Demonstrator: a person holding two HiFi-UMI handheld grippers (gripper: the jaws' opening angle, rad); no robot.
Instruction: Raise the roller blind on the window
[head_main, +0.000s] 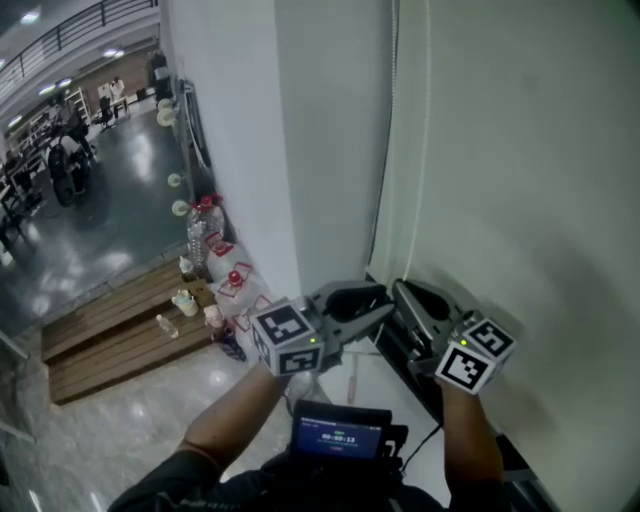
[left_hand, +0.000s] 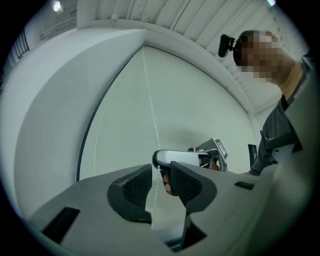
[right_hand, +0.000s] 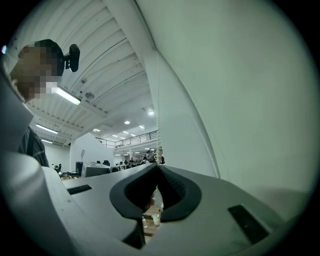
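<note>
The pale roller blind (head_main: 520, 180) covers the window on the right. Its white bead chain (head_main: 396, 150) hangs along the blind's left edge. My right gripper (head_main: 404, 294) is shut, and the chain (left_hand: 151, 112) runs down to its tip (left_hand: 161, 159) in the left gripper view. A thin strand rises from its closed jaws (right_hand: 159, 169) in the right gripper view. My left gripper (head_main: 372, 306) sits just left of it at the same height. Its jaws (left_hand: 161, 170) stand open, with the chain passing between them untouched.
A white wall column (head_main: 250, 150) stands left of the blind. A dark window sill (head_main: 400, 350) lies under the grippers. Far below at the left, a wooden pallet (head_main: 110, 335) and water bottles (head_main: 205, 225) sit on a shiny floor. A small screen (head_main: 338, 432) hangs at my chest.
</note>
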